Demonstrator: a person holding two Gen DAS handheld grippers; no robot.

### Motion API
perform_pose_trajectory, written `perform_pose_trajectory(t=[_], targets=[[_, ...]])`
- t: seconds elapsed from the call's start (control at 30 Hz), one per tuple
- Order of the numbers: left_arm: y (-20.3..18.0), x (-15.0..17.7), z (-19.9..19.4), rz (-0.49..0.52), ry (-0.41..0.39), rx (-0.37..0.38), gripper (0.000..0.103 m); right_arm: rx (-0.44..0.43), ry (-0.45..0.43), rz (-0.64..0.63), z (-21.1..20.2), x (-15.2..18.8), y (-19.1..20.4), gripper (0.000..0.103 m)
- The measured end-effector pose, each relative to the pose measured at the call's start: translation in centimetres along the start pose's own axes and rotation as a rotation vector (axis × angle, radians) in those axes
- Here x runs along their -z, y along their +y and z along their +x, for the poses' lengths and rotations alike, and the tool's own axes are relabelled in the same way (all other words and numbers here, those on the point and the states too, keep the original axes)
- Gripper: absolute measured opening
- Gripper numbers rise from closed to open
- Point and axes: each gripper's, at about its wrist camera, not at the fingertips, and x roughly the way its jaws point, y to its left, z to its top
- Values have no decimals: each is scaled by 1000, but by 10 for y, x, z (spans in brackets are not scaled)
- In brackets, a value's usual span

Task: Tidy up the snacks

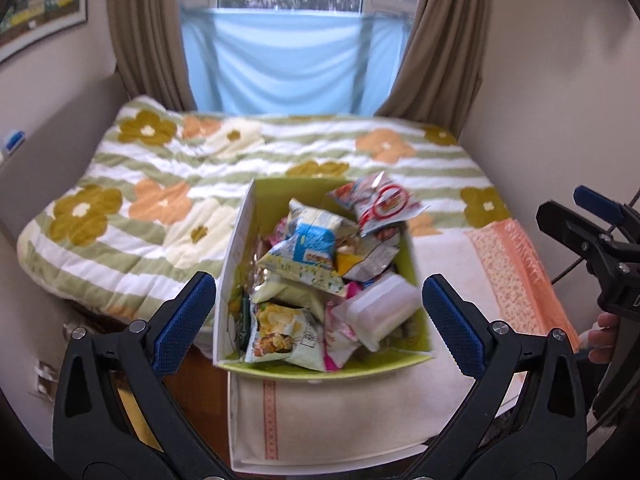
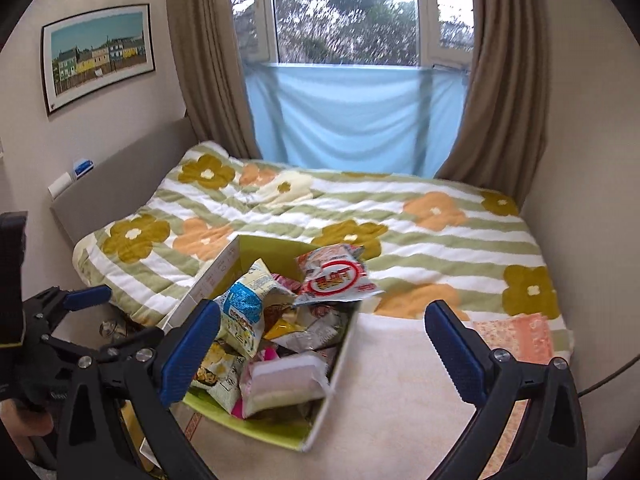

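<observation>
Your left gripper (image 1: 318,312) spread wide and empty over the snack box (image 1: 236,248), long axis toward 12 o'clock, on a cream towel (image 1: 452,264), right gripper (image 2: 322,344) wide, its view alone showing a framed picture (image 2: 98,56) at 10 o'clock.

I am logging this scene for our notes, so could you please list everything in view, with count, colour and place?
box: one, white outside, lime green inside, on the towel at the bed's near end.
snack packets: many, mixed colours, heaped in the box; exact count unclear.
red-ring packet: one, white and red, atop the heap at the far rim.
towel: one, cream with orange border, under the box.
quilt: one, green-white stripes with flowers, across the bed.
curtains: two, brown, flanking the window.
blue cloth: one, below the window.
picture: one, framed, left wall.
left gripper: open, empty.
right gripper: open, empty.
</observation>
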Motion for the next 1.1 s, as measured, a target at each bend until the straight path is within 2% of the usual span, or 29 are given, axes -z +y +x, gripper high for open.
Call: perform_pose_trajectory(t=[0.2, 0.4, 0.63, 1.1], targets=[[-36, 37, -71, -9, -130, -41, 102, 99, -103, 20, -88, 31, -19, 102], [-59, 77, -117, -9, -200, -40, 102, 163, -118, 31, -139, 76, -29, 102], [-72, 95, -140, 4, -228, -30, 102, 192, -123, 94, -164, 107, -44, 102], [-88, 103, -148, 16, -234, -19, 102, 202, -143, 110, -185, 121, -52, 102]])
